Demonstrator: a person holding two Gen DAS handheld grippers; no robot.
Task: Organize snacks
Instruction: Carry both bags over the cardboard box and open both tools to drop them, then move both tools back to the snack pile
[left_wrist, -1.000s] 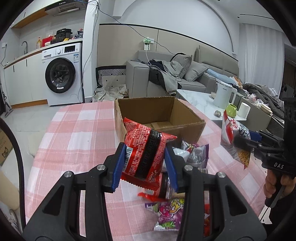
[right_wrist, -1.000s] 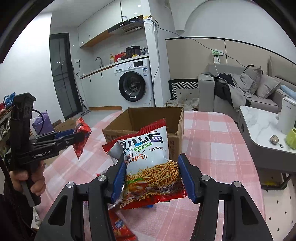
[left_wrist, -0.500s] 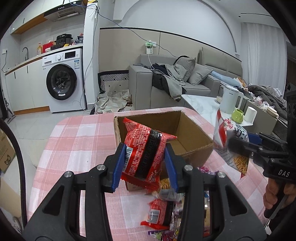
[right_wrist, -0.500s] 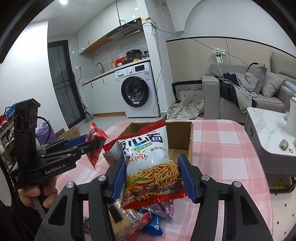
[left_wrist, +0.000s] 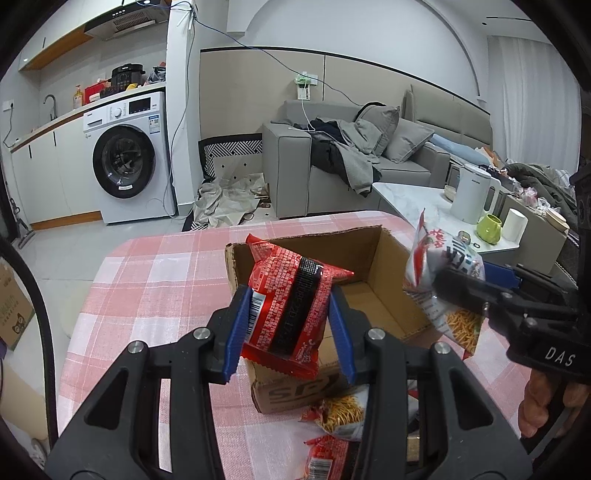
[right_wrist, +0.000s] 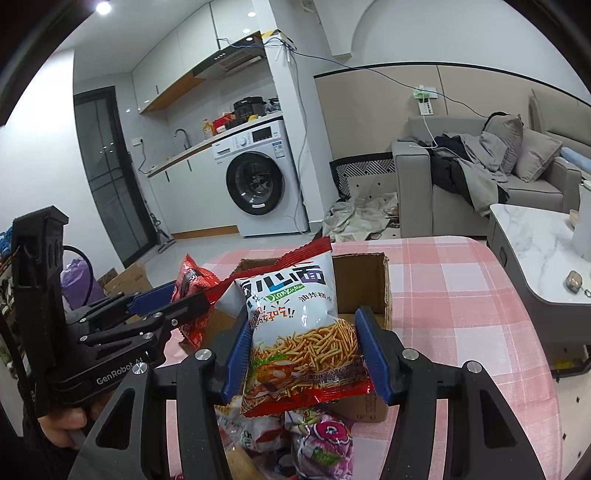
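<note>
Left tool (left_wrist: 291, 328) clamps a red packet (left_wrist: 291, 306) with a black band, poised over the open cardboard box (left_wrist: 384, 258) on the checked counter (left_wrist: 155, 280). Right tool (right_wrist: 303, 354) grips a white noodle-snack bag (right_wrist: 299, 325) reading "Dian Xin" above the box; side grips read "GenRobot.AI" and "DAS".

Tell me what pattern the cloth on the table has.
The tablecloth has a pink-and-white check, clearest in the left wrist view.
</note>
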